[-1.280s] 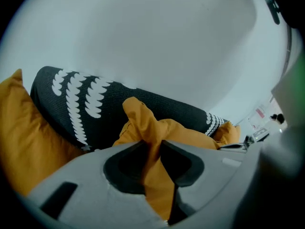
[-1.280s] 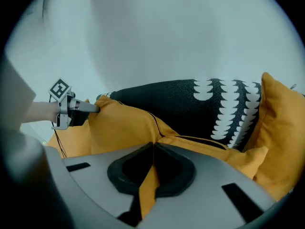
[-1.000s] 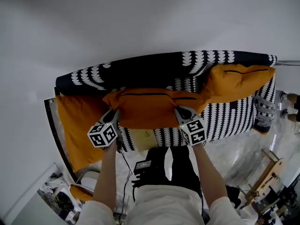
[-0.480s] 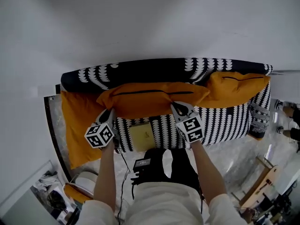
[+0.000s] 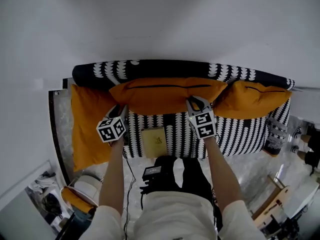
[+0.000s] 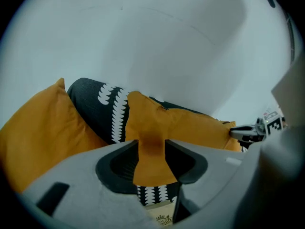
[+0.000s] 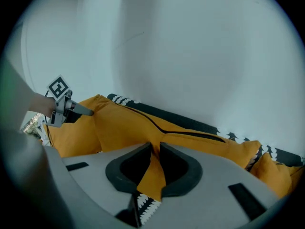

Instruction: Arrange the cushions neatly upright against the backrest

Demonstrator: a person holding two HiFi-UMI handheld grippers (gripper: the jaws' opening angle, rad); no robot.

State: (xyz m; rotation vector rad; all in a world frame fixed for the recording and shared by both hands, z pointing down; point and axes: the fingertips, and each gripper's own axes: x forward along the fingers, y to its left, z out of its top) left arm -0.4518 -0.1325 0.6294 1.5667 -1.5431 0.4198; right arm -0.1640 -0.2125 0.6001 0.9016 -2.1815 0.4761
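Three orange cushions sit on a black-and-white patterned sofa point(image 5: 235, 134). The middle cushion point(image 5: 165, 96) stands along the backrest point(image 5: 150, 68) with its zip edge up. My left gripper point(image 5: 121, 110) pinches its lower left corner, and a fold of orange fabric point(image 6: 151, 151) fills the gap between the jaws. Those jaws have just been opening, with the fabric still touching both pads. My right gripper point(image 5: 194, 103) is shut on the lower right corner point(image 7: 153, 168). The left cushion point(image 5: 89, 126) leans at the sofa's left end. The right cushion point(image 5: 250, 101) rests against the backrest.
A yellow flat packet point(image 5: 153, 142) lies on the seat between my arms. A white wall rises behind the sofa. A white round object point(image 5: 86, 188) stands on the glossy floor at the lower left, and wooden furniture point(image 5: 280, 204) at the lower right.
Both grippers have carried the middle cushion back from over the seat to the backrest. More of the striped seat and the yellow packet now shows in front of it.
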